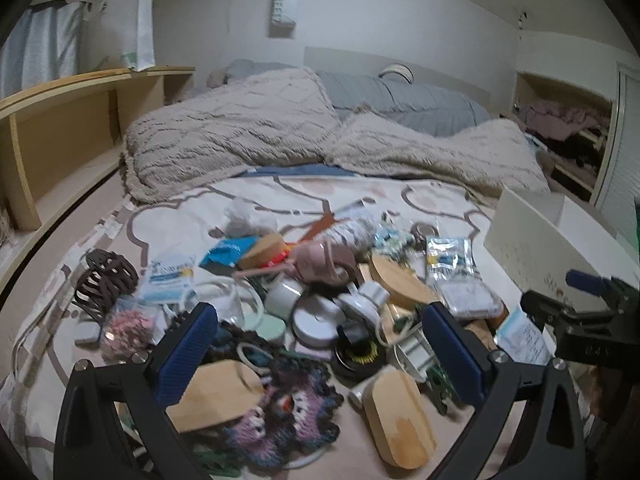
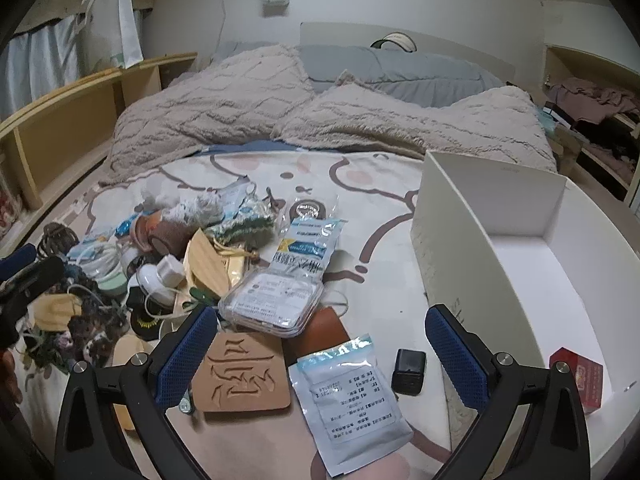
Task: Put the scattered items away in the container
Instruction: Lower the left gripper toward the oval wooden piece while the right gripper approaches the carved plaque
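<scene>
A pile of small items lies on the bed sheet (image 1: 168, 216). My left gripper (image 1: 320, 344) is open and empty above a white round tin (image 1: 318, 322), a wooden tag (image 1: 216, 394) and a crocheted piece (image 1: 288, 412). My right gripper (image 2: 320, 344) is open and empty above a brown carved leather coaster (image 2: 240, 376), a white sachet (image 2: 352, 400) and a small black box (image 2: 408, 372). The white container (image 2: 448, 248) stands at the right with a red box (image 2: 578, 380) inside. It also shows in the left wrist view (image 1: 532, 244).
Beige fluffy pillows (image 1: 232, 132) and a grey quilt (image 1: 408, 100) lie at the head of the bed. A wooden shelf (image 1: 60, 136) runs along the left. A clear plastic case (image 2: 272, 300) and a brown hair claw (image 1: 106, 276) lie in the pile.
</scene>
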